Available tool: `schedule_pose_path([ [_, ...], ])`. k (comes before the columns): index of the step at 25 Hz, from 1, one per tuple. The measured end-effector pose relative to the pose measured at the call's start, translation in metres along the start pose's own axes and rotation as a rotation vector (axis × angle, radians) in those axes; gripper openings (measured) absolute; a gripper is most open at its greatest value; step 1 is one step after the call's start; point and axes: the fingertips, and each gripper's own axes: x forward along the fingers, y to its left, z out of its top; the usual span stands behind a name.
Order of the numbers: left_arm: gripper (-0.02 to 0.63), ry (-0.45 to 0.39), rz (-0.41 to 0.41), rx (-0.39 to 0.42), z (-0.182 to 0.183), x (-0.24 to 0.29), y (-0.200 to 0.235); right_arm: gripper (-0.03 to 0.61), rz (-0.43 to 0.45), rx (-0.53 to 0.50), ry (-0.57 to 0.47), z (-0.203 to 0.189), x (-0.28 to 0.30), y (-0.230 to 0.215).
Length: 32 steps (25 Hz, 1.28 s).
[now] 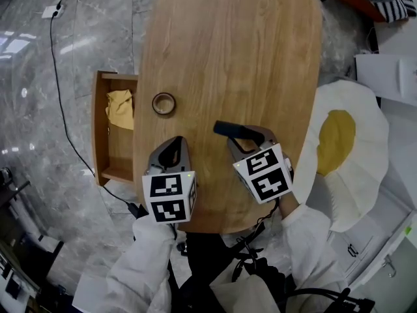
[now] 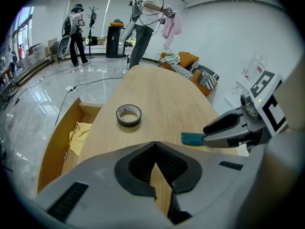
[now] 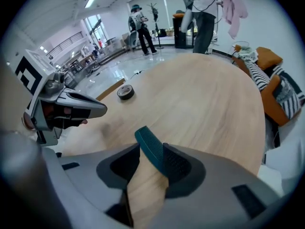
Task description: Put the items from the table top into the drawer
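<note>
A dark teal comb-like piece (image 3: 151,149) stands between the jaws of my right gripper (image 3: 147,168), leaning on the right pad with a gap on its left side; the jaws stand open. Its end (image 2: 192,138) pokes out over the wooden table (image 1: 228,44). A black tape roll (image 1: 163,103) lies flat near the table's left edge. Beside that edge the wooden drawer (image 1: 101,129) is pulled out, with a yellow cloth (image 1: 120,108) inside. My left gripper (image 1: 173,145) hovers over the table's near left part, fingertips together, nothing in it.
A white and yellow egg-shaped cushion (image 1: 345,149) lies right of the table. A black cable (image 1: 62,103) runs across the marble floor by the drawer. People (image 2: 143,18) stand far across the room. A sofa with cushions (image 2: 190,66) is beyond the table's far end.
</note>
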Motion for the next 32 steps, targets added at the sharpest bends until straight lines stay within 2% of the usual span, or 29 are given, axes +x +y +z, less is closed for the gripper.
schedule_pose_path([
  [5,0.000,0.009,0.001,-0.003,0.002,0.001,-0.001,0.230,0.047,-0.149,0.066,-0.005,0.011,0.004],
  [9,0.000,0.010,0.003,-0.005,0.004,0.000,0.001,0.253,0.052,-0.309,0.104,-0.003,0.015,0.004],
  [12,0.000,0.013,0.010,-0.013,0.004,0.001,0.005,0.255,0.060,-0.387,0.143,-0.005,0.017,0.003],
  [20,0.000,0.022,0.020,-0.031,-0.001,0.002,0.013,0.253,0.090,-0.476,0.206,-0.011,0.024,-0.001],
  [24,0.000,0.023,0.018,-0.026,-0.001,0.004,0.012,0.218,0.053,-0.539,0.208,-0.010,0.025,-0.005],
  [27,0.000,0.021,0.016,-0.017,0.000,0.004,0.012,0.216,0.048,-0.529,0.207,-0.010,0.026,-0.005],
  [32,0.000,0.020,0.015,-0.011,0.001,0.003,0.010,0.210,0.065,-0.454,0.199,-0.008,0.025,-0.005],
])
